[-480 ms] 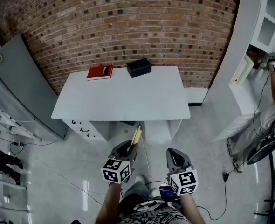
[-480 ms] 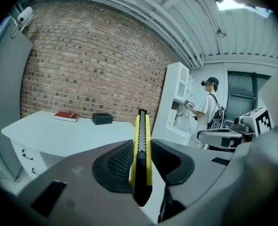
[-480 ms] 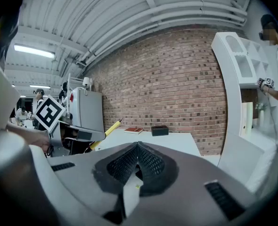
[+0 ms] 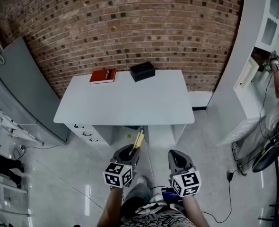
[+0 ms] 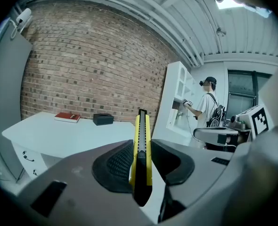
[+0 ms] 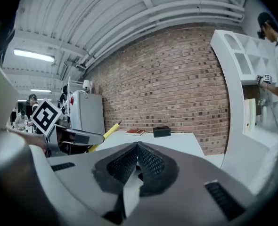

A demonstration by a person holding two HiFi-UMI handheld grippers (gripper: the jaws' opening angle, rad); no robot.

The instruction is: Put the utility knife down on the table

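A yellow and black utility knife [image 5: 142, 145] stands upright between the jaws of my left gripper [image 5: 141, 161], which is shut on it. In the head view the knife [image 4: 138, 138] sticks forward out of the left gripper [image 4: 130, 151], short of the white table [image 4: 125, 103] and above the floor. My right gripper [image 4: 176, 159] hangs beside it, shut with its pads [image 6: 146, 161] touching and nothing between them. From the right gripper view the knife [image 6: 104, 133] shows at the left, in front of the table [image 6: 176, 140].
A red book [image 4: 102, 75] and a black box [image 4: 142, 71] lie at the table's far edge by the brick wall. Drawers [image 4: 82, 129] sit under the table's left side. A white shelf unit [image 4: 257, 56] stands right, with a person [image 5: 206, 102] at it. A grey cabinet [image 4: 23, 79] stands left.
The table sits slightly lower and nearer in the head view. Both grippers keep their places and the knife stays clamped.
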